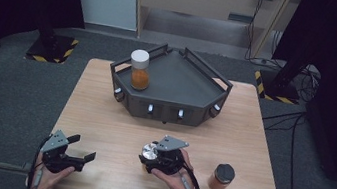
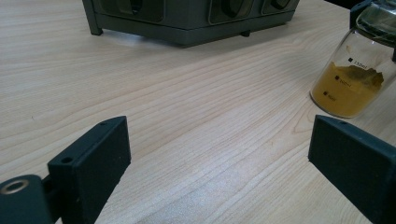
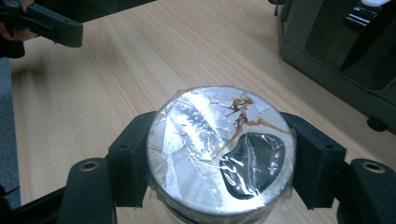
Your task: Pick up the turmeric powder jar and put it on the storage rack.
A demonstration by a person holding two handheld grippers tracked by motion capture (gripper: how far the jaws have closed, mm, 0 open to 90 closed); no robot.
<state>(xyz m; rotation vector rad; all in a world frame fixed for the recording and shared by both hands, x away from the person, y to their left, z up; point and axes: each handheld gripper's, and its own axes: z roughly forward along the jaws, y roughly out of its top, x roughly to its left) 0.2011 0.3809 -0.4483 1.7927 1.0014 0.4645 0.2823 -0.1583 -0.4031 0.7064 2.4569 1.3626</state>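
Note:
A glass jar [image 3: 205, 135] with a torn foil seal over its mouth stands on the wooden table [image 1: 103, 110] near the front edge. It holds orange powder, as the left gripper view shows on the jar [image 2: 355, 79]. My right gripper [image 3: 219, 149] is shut on it, a jaw pressed against each side just under the rim. From above, that gripper [image 1: 155, 155] sits over the jar [image 1: 150, 151]. My left gripper [image 1: 84, 146] rests at the table's front left, open, with bare wood between its jaws [image 2: 219, 154].
A dark, angular tray [image 1: 185, 71] stands at the back centre, and a white-lidded jar of orange powder [image 1: 140, 70] sits in its left part. A black-lidded jar [image 1: 221, 177] stands at the front right. Bare wood lies between the tray and my grippers.

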